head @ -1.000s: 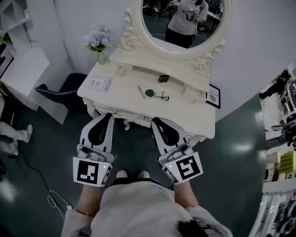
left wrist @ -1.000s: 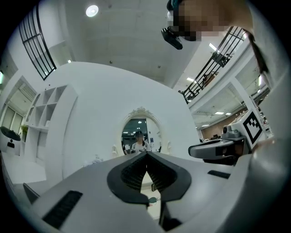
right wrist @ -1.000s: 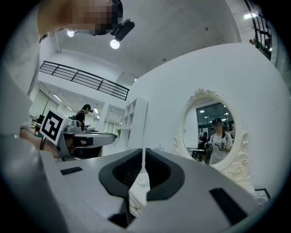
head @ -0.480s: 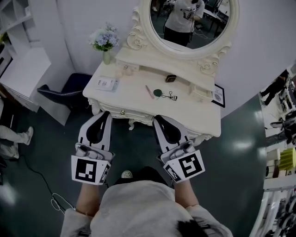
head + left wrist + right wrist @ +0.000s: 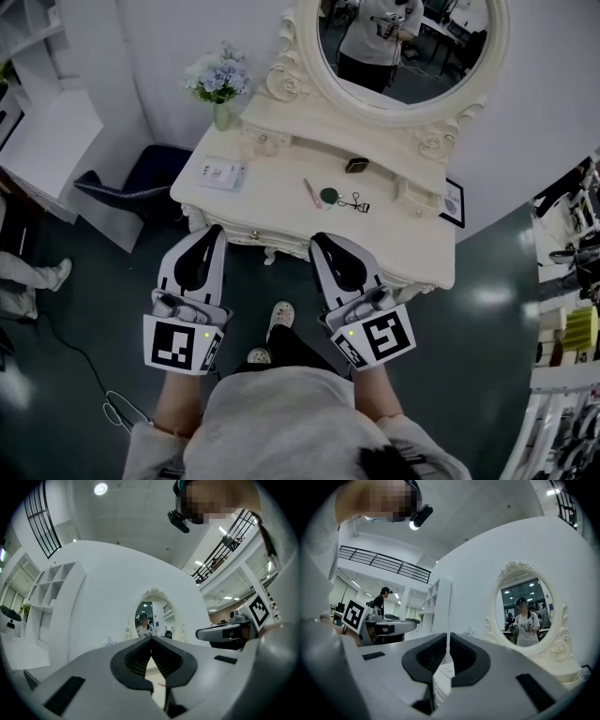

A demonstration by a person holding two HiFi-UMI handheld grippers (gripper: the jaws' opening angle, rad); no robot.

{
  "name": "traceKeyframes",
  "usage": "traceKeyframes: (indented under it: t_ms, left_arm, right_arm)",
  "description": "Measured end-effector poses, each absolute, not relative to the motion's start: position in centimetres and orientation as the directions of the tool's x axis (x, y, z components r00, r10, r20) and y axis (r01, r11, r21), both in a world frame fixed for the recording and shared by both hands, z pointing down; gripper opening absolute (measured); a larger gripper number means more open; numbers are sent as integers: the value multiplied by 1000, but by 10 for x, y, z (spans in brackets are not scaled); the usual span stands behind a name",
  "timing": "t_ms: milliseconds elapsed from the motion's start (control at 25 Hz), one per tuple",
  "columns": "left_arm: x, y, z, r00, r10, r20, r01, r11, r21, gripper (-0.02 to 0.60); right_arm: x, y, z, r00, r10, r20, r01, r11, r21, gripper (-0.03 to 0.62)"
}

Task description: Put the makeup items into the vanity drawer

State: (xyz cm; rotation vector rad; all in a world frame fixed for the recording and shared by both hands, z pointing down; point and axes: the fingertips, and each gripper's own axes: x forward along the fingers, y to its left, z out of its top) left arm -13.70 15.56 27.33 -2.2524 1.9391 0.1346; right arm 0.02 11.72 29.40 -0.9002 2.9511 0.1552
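I have my left tool [image 5: 215,232] and right tool [image 5: 320,241] side by side just short of the cream carved tabletop [image 5: 272,214], each with its jaws pressed together on nothing. The makeup lies mid-tabletop, well apart from both. A slim pink stick [image 5: 311,193], a round green compact [image 5: 328,196] and a black eyelash curler [image 5: 353,202] lie close together, with a small dark box [image 5: 355,165] behind them below the oval mirror [image 5: 412,52].

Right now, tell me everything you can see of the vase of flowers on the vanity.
The vase of flowers is a small pale green vase holding a loose bunch of pale blue and white blooms. It stands upright on the back left corner of the cream vanity, close beside the mirror's carved frame. Nothing else appears to touch it.
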Motion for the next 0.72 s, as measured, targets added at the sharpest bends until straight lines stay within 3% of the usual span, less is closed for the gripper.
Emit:
traceKeyframes:
  t_ms: [720]
  left_arm:
    - [-150,16,274,92,-983,-161,-994,-81,-73,14]
  right_arm:
    - [-31,-30,298,-883,-465,-61,-468,880,80,34]
